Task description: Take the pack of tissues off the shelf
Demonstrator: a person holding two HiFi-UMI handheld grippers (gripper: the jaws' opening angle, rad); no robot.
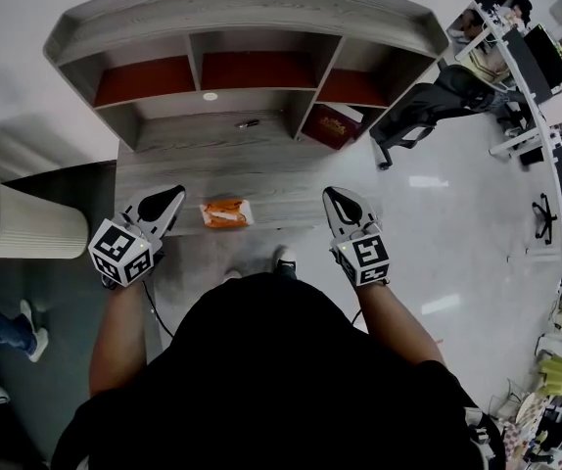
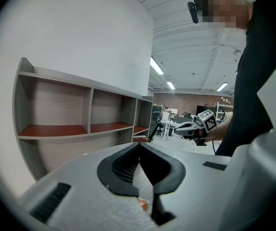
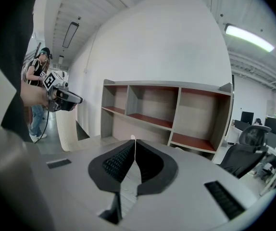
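Nearest the camera, the person's arms reach forward with a gripper in each hand. The left gripper (image 1: pixel 175 193) has its jaws together at the tips with nothing held between them, and the cube with markers sits at its rear. The right gripper (image 1: pixel 331 195) is closed too, its pads meeting along one thin line and gripping nothing. Both point toward the shelf, well apart from each other. Two shoes (image 1: pixel 283 256) show on the floor just under the front edge of the board (image 1: pixel 291 179). The pack (image 1: pixel 227 212), orange and flat, lies on that grey wooden board near its front edge. It is between the two grippers, nearer the left one and touching neither. Farther back on the board lies a small dark thing (image 1: pixel 249 122), too small to make out. Behind it stands the shelf (image 1: pixel 252 13), a curved grey unit with three upper compartments floored in red. A red box (image 1: pixel 332 125) leans in the lower right compartment. At the left a white ribbed column (image 1: pixel 36 225) stands on the floor. Beyond the shelf's right end are a dark chair (image 1: pixel 413 111) and desks.
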